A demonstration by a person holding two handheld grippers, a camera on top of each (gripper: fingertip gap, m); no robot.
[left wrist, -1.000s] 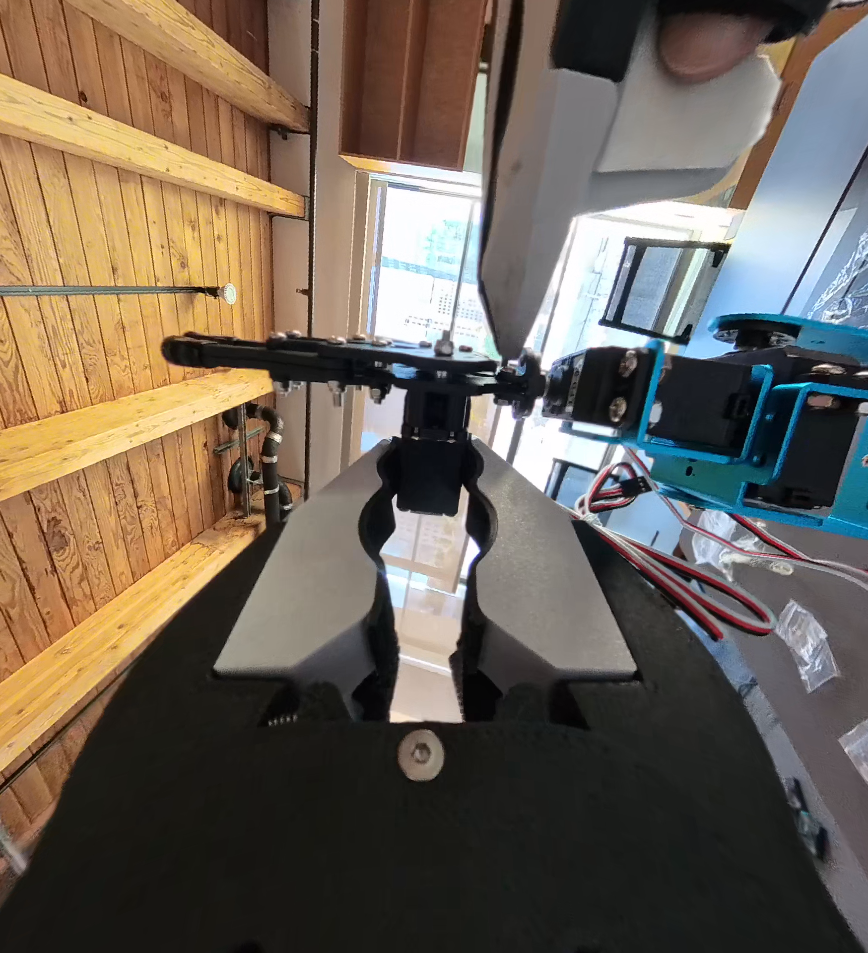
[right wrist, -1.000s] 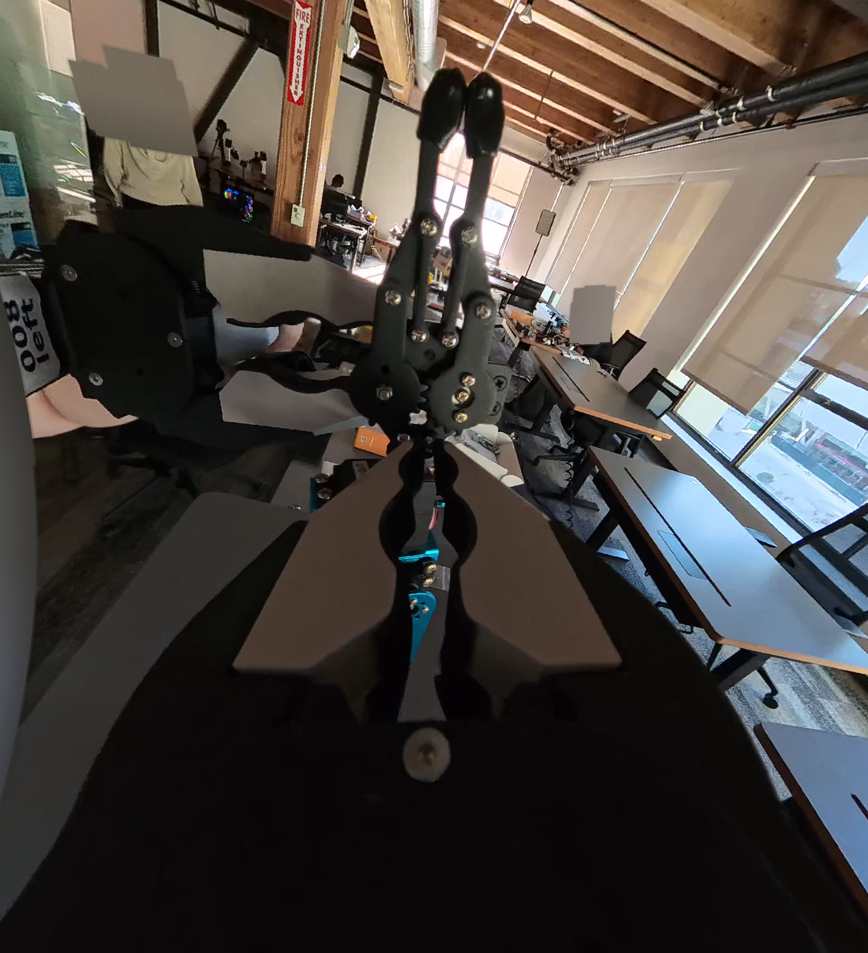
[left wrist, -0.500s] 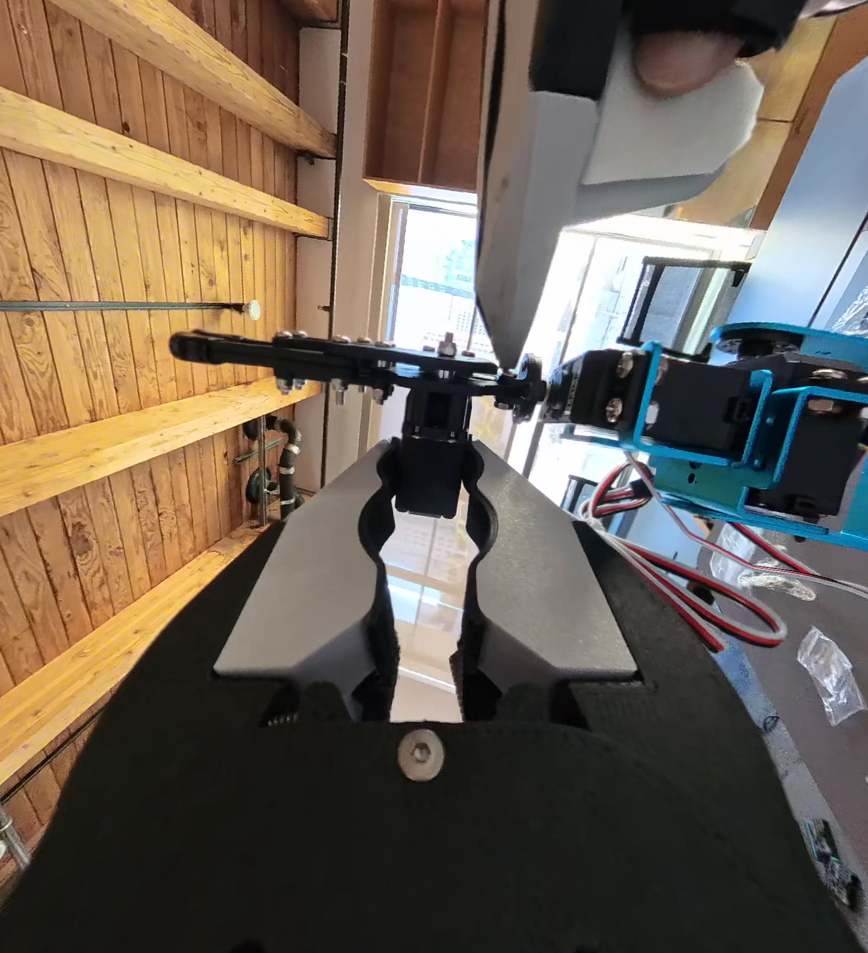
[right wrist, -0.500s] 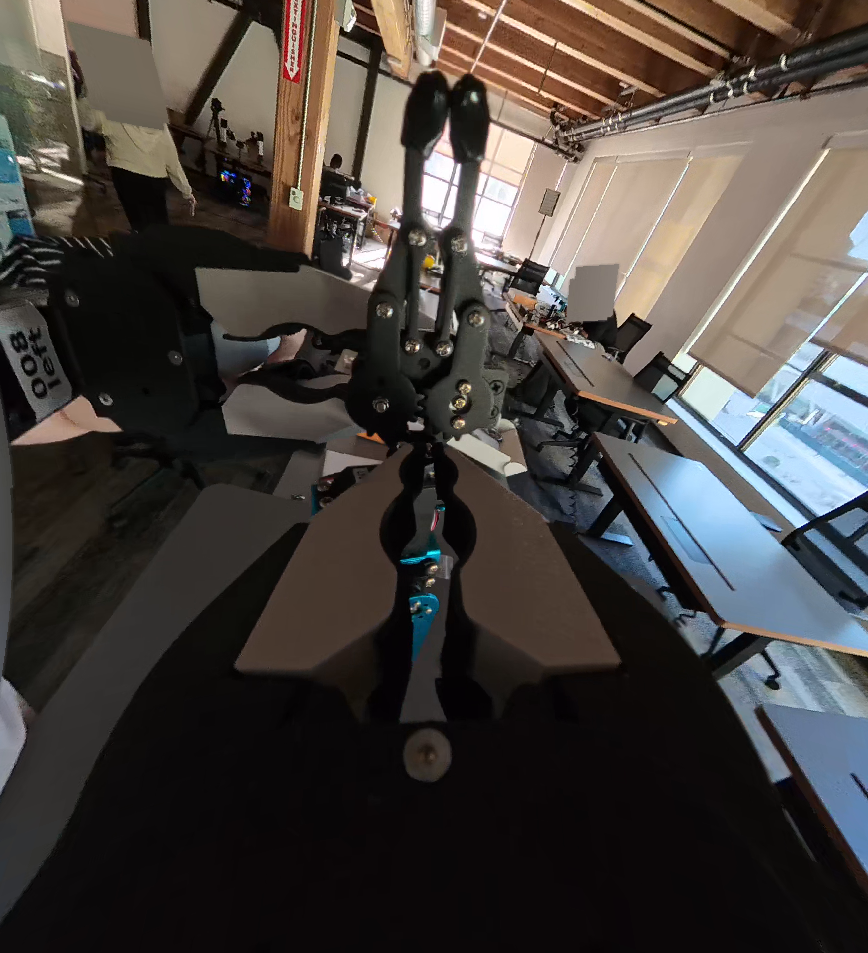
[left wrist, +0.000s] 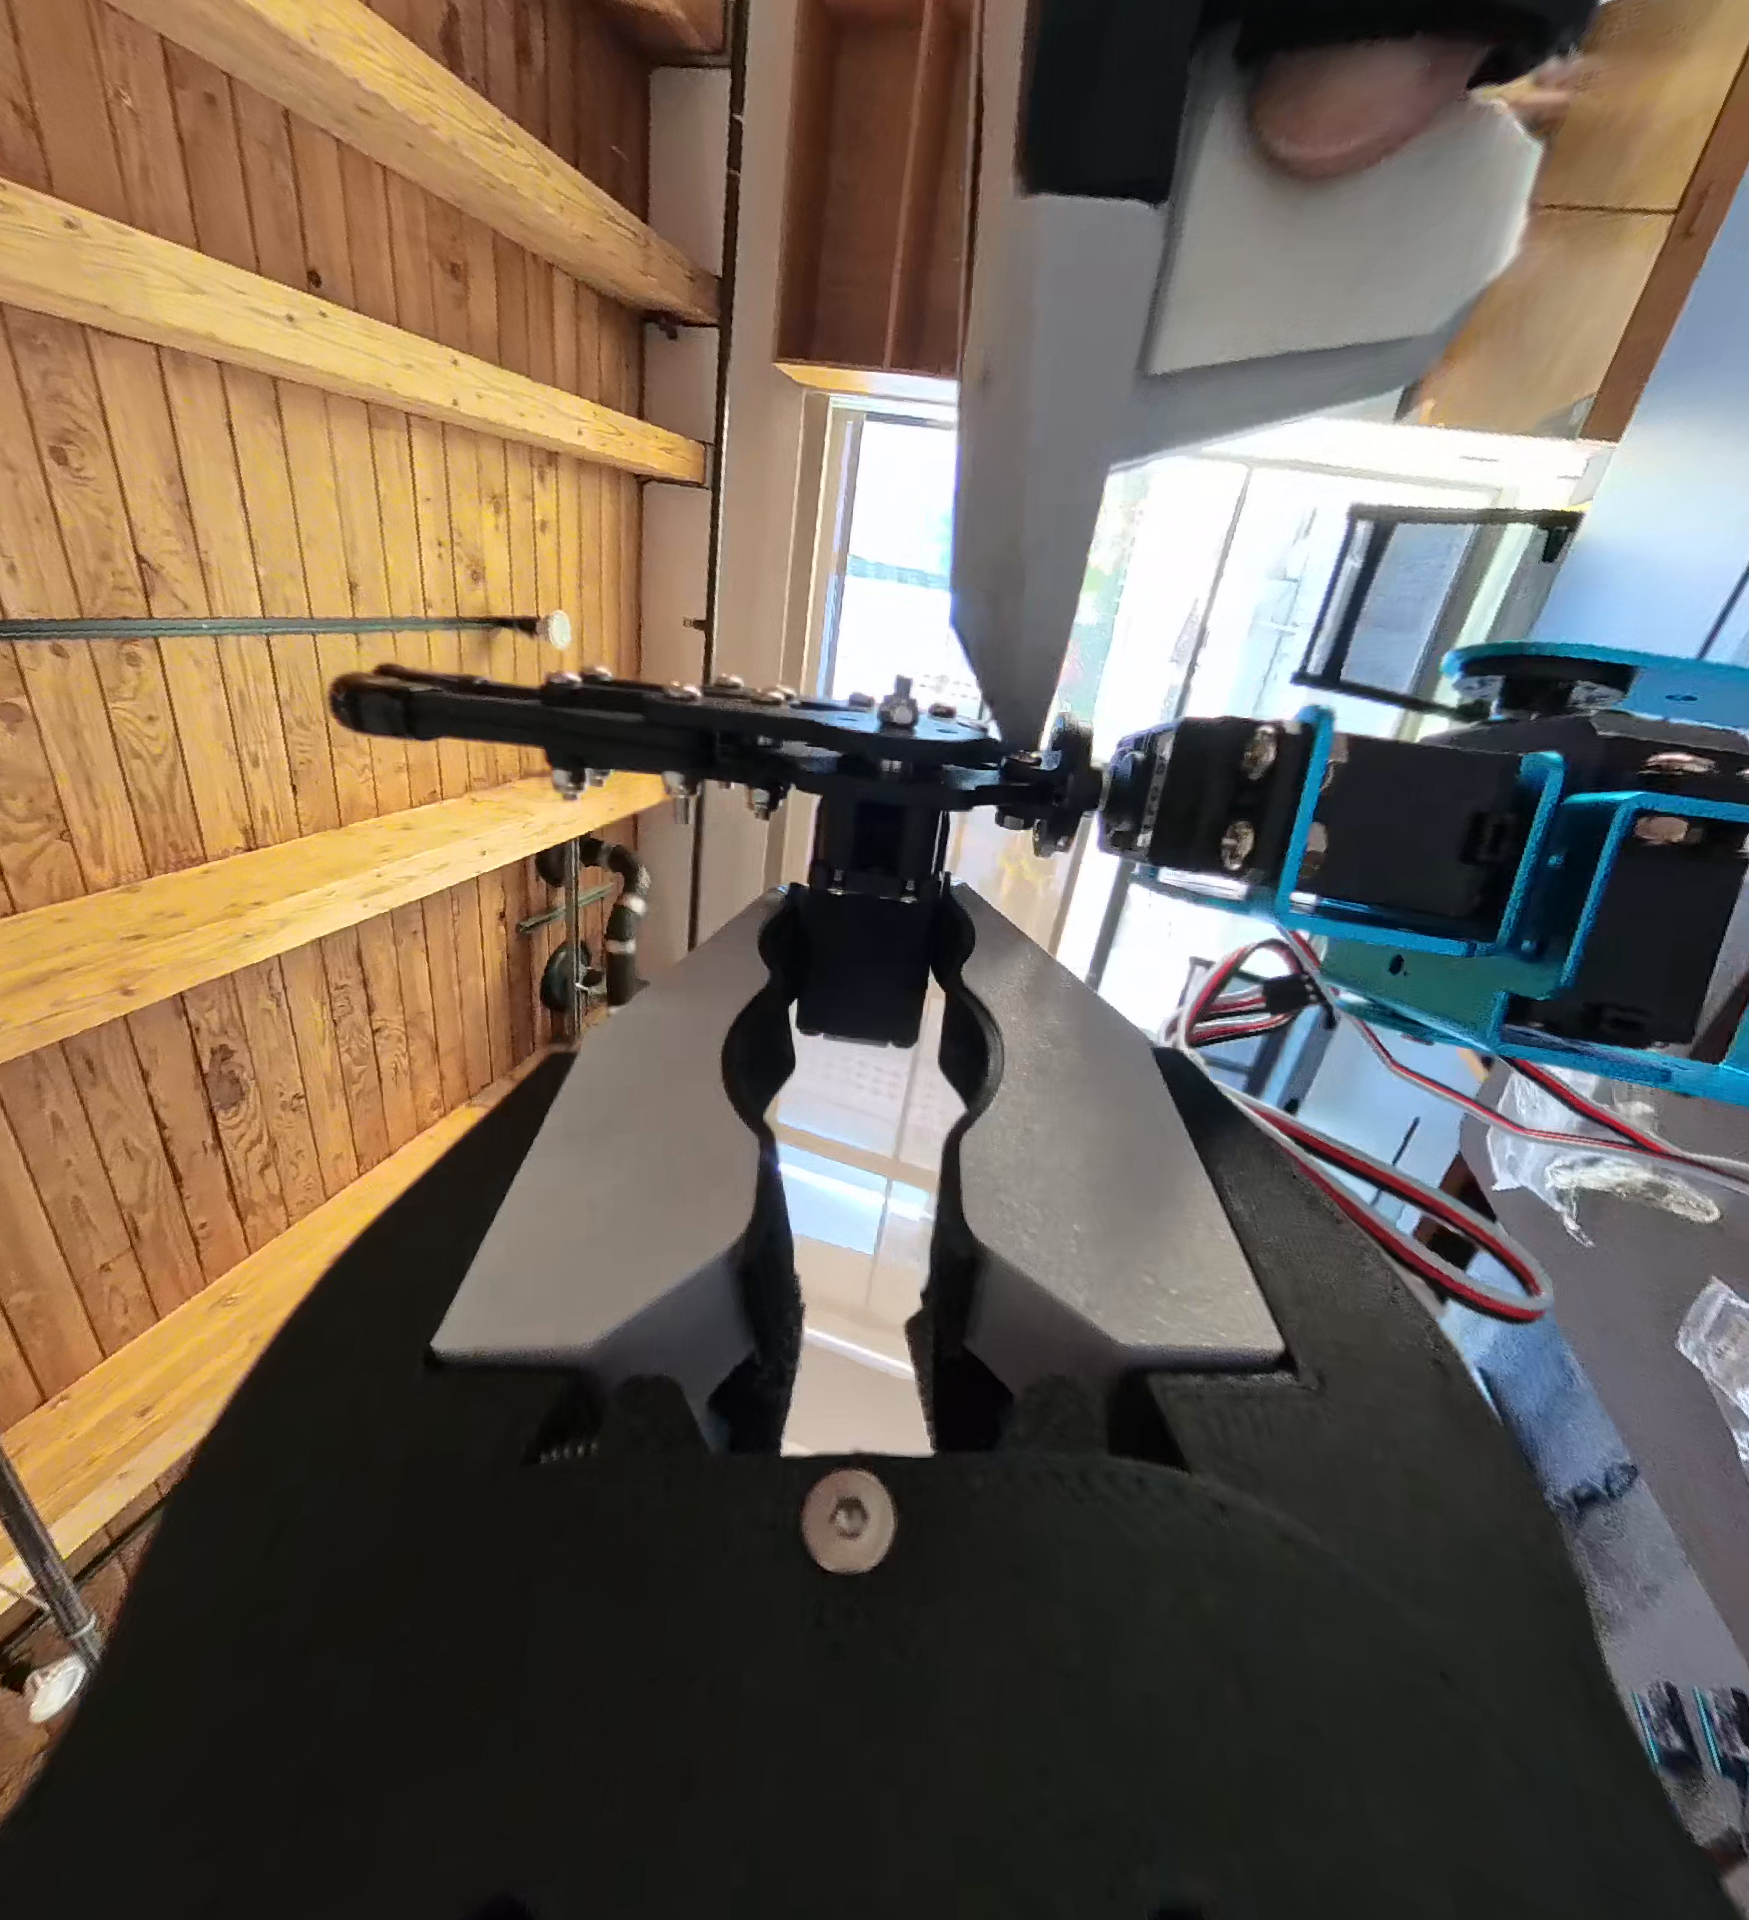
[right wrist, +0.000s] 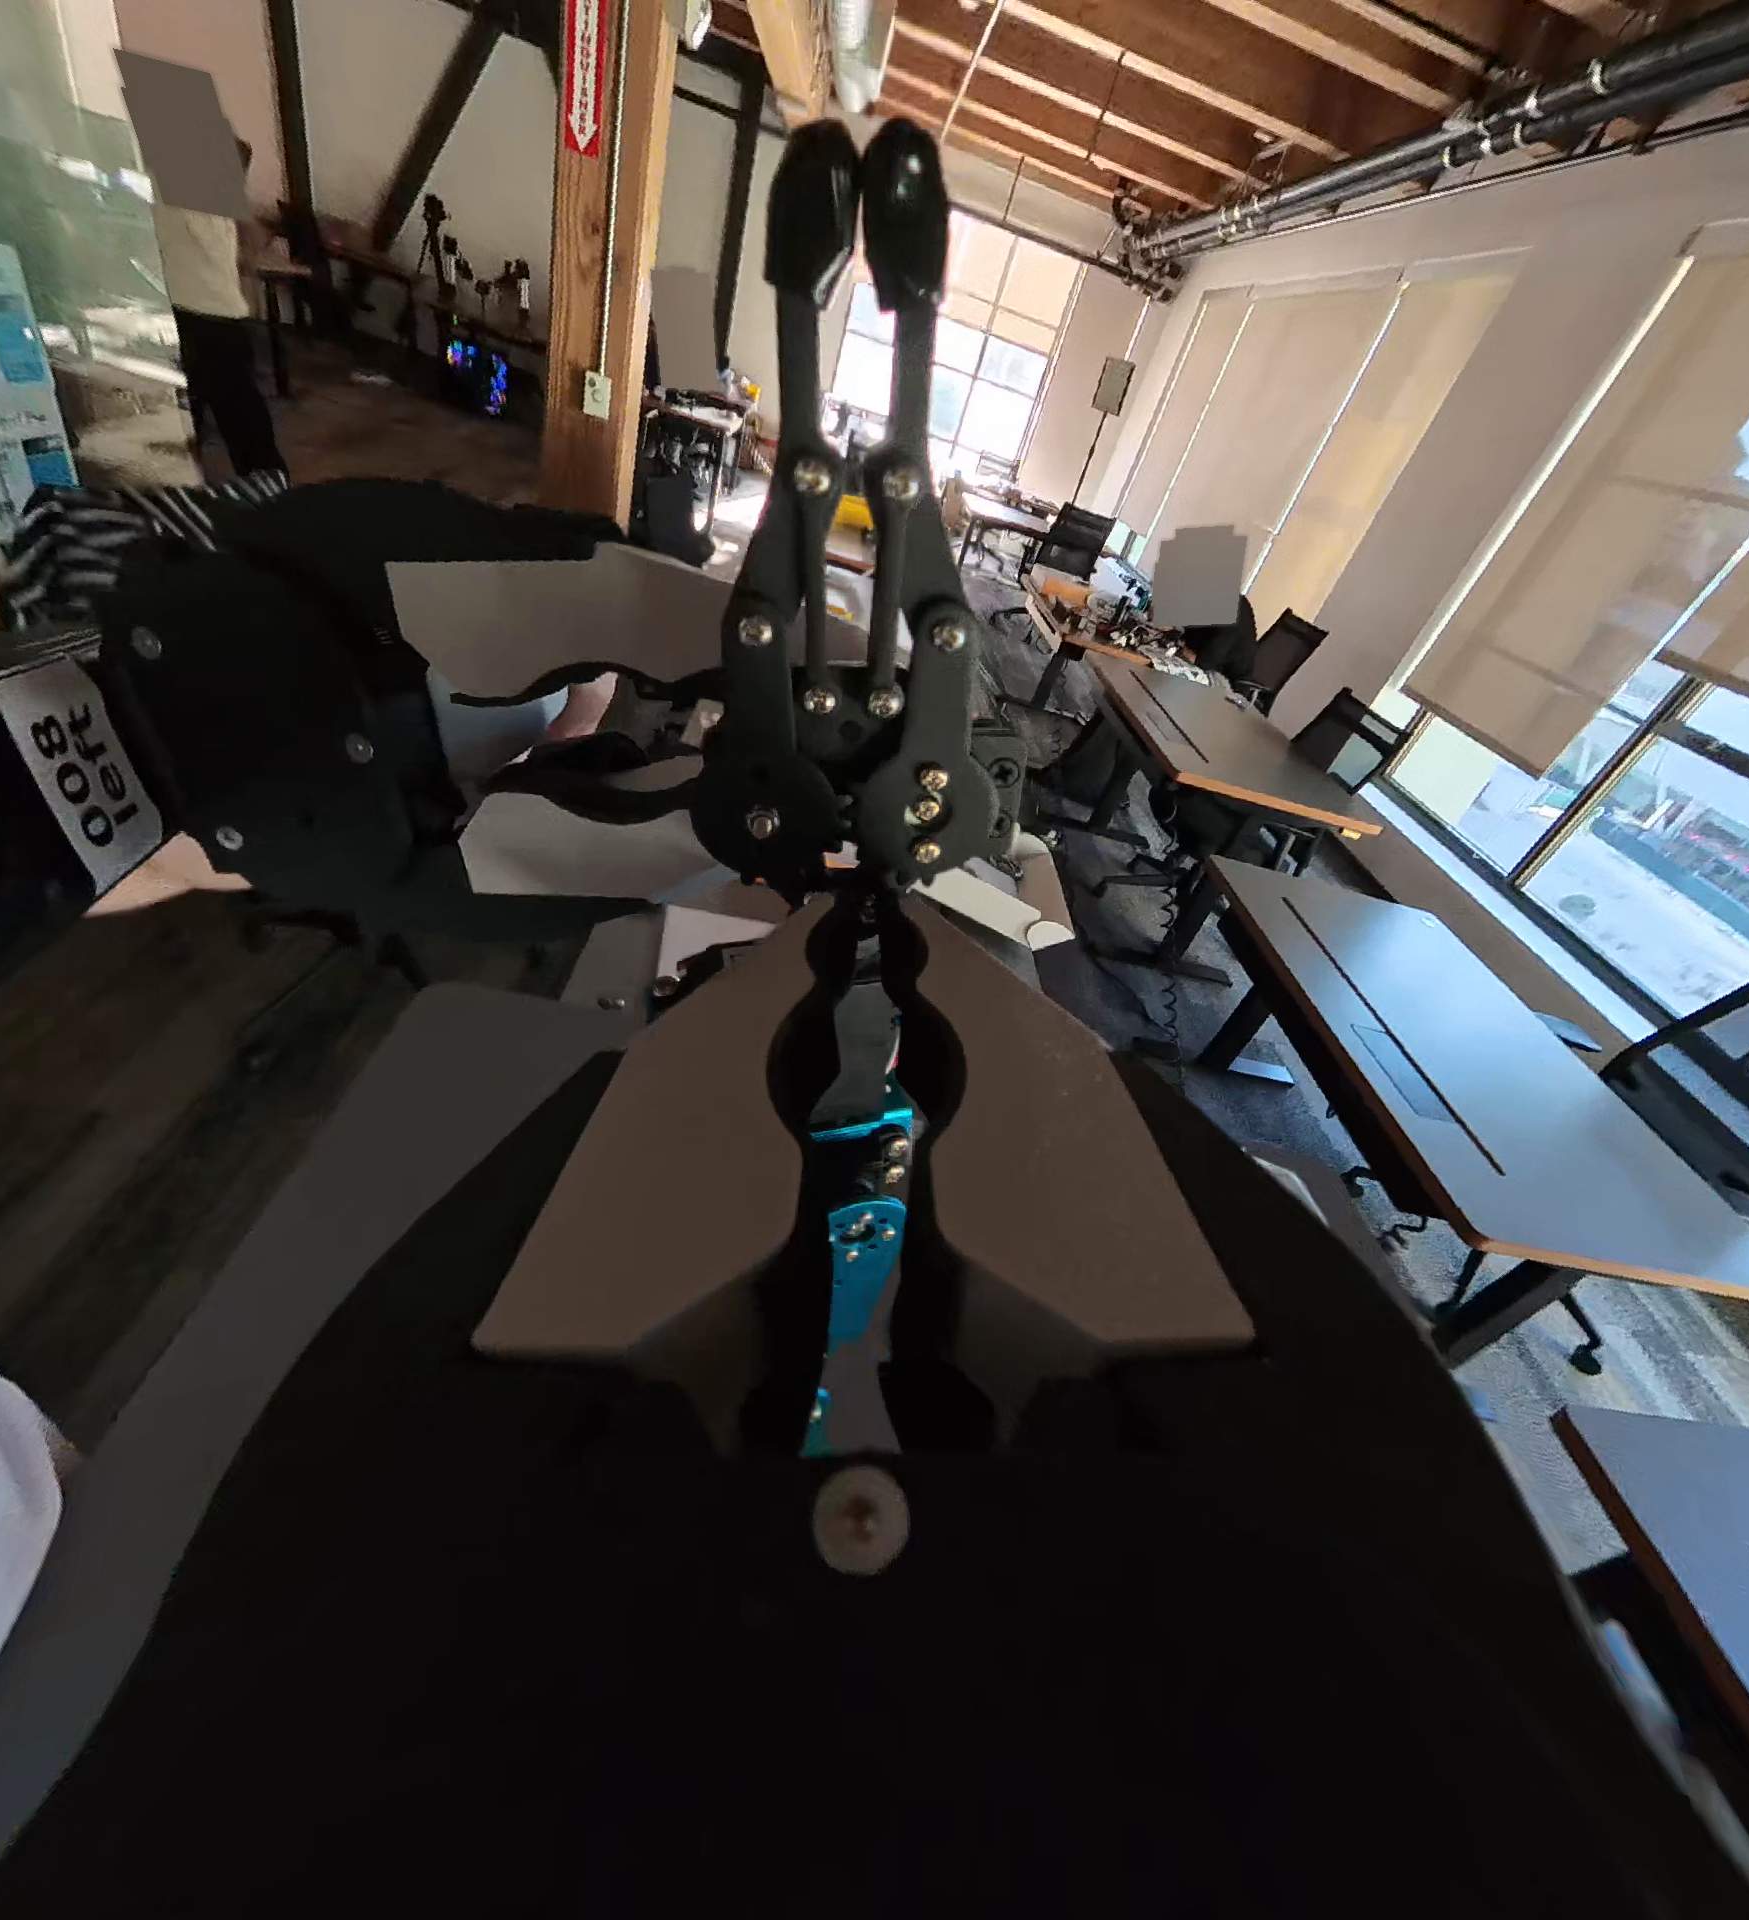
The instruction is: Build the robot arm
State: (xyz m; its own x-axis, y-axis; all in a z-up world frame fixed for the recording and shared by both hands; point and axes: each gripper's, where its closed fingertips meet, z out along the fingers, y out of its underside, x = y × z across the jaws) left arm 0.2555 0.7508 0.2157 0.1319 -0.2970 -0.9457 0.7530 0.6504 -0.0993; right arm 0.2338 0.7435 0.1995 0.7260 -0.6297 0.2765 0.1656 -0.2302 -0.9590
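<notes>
Both grippers are closed on the small robot arm, the left gripper (left wrist: 865, 935) on its black servo (left wrist: 865, 961) and the right gripper (right wrist: 865, 920) on the claw (right wrist: 849, 665) base, so uneven pulling could bend the thin linkage.

Small clear plastic bags (left wrist: 1748, 1392) lie near the right edge of the dark bench (left wrist: 1628, 1299); long desks (right wrist: 1452, 1101) run beside the shaded windows (right wrist: 1535, 499). Wooden beams (left wrist: 257, 312) cross the plank ceiling.
</notes>
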